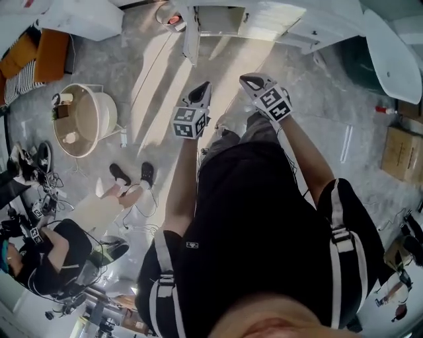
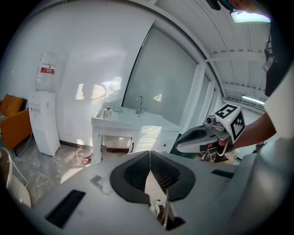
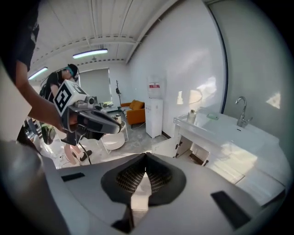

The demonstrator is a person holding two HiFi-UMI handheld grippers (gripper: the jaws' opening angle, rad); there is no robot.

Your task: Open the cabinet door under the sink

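The white sink cabinet [image 2: 123, 123] stands against the far wall, with a tap on top. Under the basin a dark opening shows, and a white door [image 3: 166, 148] with dark handles stands swung out from it. In the head view the cabinet [image 1: 221, 20] is at the top, with the door panel [image 1: 192, 41] sticking out toward me. Both grippers are held up in the air, well short of the cabinet. My left gripper [image 2: 149, 152] [image 1: 201, 91] is shut with nothing in it. My right gripper [image 3: 146, 155] [image 1: 251, 82] beside it also has its jaws together and empty.
A water dispenser [image 2: 43, 124] stands left of the cabinet, and a red bowl [image 2: 85, 160] lies on the floor by it. An orange seat [image 1: 53, 56] and a round white chair [image 1: 82, 119] are at the left. A person sits at lower left [image 1: 56, 251]. Cardboard boxes [image 1: 403, 152] are at the right.
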